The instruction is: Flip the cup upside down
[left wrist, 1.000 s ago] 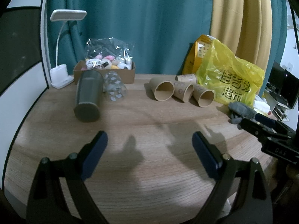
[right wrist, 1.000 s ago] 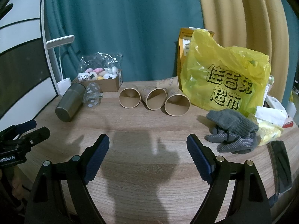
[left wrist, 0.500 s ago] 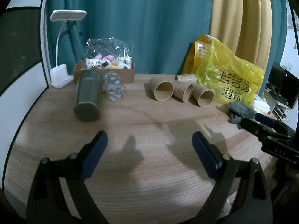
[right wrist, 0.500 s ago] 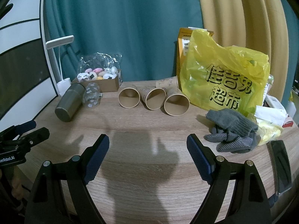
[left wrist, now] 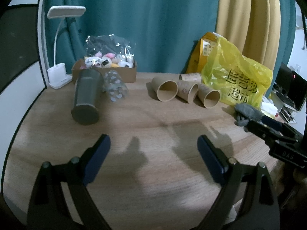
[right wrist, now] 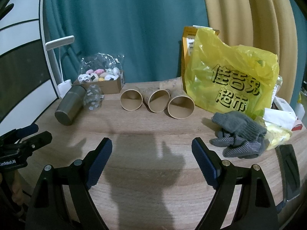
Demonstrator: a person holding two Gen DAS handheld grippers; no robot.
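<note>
Left gripper (left wrist: 153, 149) spread wide, empty, above wooden tabletop (left wrist: 153, 172). Dark green metal tumbler (left wrist: 87, 97) lies on side, clear patterned plastic cup (left wrist: 115, 89) touching it. Three brown paper cups (left wrist: 187, 92) lie side by side, mouths facing camera (fourth behind). Yellow plastic shopping bag (left wrist: 238, 76) just beside. Right gripper (left wrist: 272, 130) at right edge.

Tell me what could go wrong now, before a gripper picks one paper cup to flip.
1. The three paper cups lie side by side, seemingly touching; gripping one may roll its neighbours.
2. A fourth cup lies close behind them and could be pushed against the yellow plastic bag.
3. The open right gripper could snag the grey gloves nearby.
</note>
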